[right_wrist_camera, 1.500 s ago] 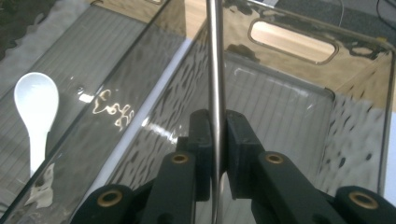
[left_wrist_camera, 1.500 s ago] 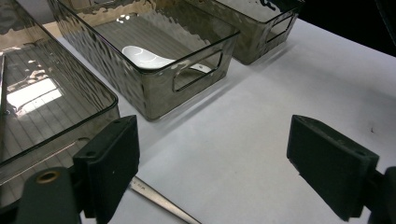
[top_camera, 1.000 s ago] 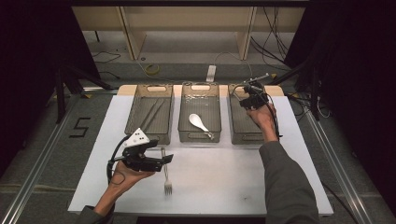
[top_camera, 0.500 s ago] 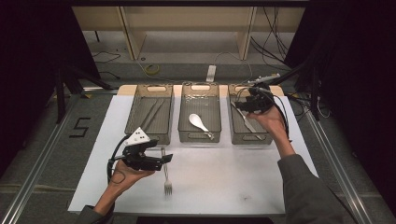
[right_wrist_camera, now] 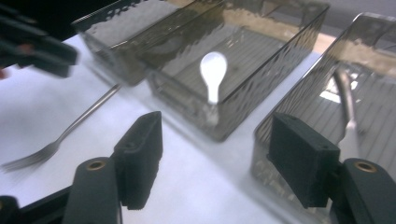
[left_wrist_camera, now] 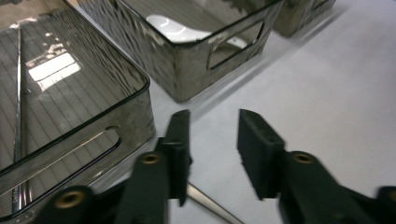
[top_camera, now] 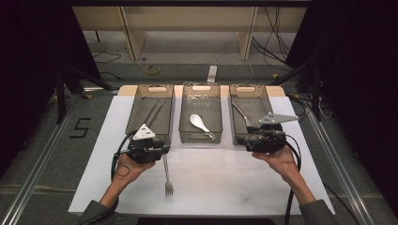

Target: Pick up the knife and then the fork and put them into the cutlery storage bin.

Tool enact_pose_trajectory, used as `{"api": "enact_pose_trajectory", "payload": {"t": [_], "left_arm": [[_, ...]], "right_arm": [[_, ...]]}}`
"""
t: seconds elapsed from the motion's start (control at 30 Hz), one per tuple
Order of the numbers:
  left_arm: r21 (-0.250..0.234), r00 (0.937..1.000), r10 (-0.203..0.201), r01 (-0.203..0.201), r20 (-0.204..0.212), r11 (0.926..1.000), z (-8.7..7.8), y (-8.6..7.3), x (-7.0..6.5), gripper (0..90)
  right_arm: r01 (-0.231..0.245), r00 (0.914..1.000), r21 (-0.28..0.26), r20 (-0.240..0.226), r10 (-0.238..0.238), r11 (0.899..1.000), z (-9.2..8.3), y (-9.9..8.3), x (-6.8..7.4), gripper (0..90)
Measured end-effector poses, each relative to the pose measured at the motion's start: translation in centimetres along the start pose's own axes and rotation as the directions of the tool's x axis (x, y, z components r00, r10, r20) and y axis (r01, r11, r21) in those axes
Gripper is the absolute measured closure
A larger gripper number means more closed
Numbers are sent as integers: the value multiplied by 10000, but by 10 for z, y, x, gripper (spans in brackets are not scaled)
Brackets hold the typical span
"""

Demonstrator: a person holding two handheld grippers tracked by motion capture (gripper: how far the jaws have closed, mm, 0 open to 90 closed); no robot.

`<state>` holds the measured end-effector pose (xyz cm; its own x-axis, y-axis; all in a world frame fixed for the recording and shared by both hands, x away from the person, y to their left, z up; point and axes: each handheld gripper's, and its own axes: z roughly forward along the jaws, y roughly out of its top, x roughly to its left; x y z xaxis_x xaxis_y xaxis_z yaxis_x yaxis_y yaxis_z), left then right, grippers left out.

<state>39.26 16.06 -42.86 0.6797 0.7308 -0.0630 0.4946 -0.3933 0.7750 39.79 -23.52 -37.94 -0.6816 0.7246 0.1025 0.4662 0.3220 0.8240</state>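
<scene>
A metal fork [top_camera: 167, 177] lies on the white table cover, tines toward the person. My left gripper [top_camera: 164, 151] sits at the fork's handle end. In the left gripper view my left gripper [left_wrist_camera: 212, 151] has just been closing; its jaws stand apart, with the fork handle [left_wrist_camera: 208, 203] low between them and no pad pressing on it. My right gripper [top_camera: 240, 138] hovers in front of the right tray [top_camera: 269, 108]. Its jaws have just been opening and stand wide with nothing between them [right_wrist_camera: 222, 161]. A metal spoon [top_camera: 241, 115] lies in that tray.
Three dark see-through trays stand side by side at the back. The left tray [top_camera: 135, 112] holds thin metal sticks [left_wrist_camera: 18, 93]. The middle tray [top_camera: 219, 117] holds a white spoon [top_camera: 199, 123]. White cover stretches bare in front of the trays.
My right hand has drawn back from over the far end of the right tray to its near end, leaving the metal spoon in the tray. The left hand has stayed put.
</scene>
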Motion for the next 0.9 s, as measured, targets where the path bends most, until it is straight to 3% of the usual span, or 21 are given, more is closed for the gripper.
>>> {"api": "enact_pose_trajectory", "payload": {"t": [0.17, 0.27, 0.4, 0.6, 0.8, 0.9], "left_arm": [[877, 9990, 446, -446, 27, 9951, 18, 2, 0, 882], [1398, 9976, 694, -690, 20, 9878, 28, 2, 2, 890], [1764, 9980, 613, -633, 164, 9823, 43, 1, 8, 891], [2370, 9979, 648, -621, -37, 9695, 62, -2, 17, 891], [2909, 9954, 864, -709, -411, 9541, 68, -3, 20, 891], [3167, 9942, 1023, -867, -330, 9445, 68, -3, 16, 892]], "right_arm": [[-99, 9997, -223, -226, 94, 9997, -9, -26, 8, 349], [-72, 9995, -212, -295, 66, 9997, -12, -38, 12, 349], [-12, 9988, -328, -486, -4, 9995, -15, -50, 18, 342], [-158, 9973, -475, -717, 124, 9987, -17, -63, 30, 325], [-160, 9957, -438, -918, 119, 9989, -20, -70, 35, 324], [-210, 9953, -344, -953, 176, 9992, -20, -73, 37, 324]]}}
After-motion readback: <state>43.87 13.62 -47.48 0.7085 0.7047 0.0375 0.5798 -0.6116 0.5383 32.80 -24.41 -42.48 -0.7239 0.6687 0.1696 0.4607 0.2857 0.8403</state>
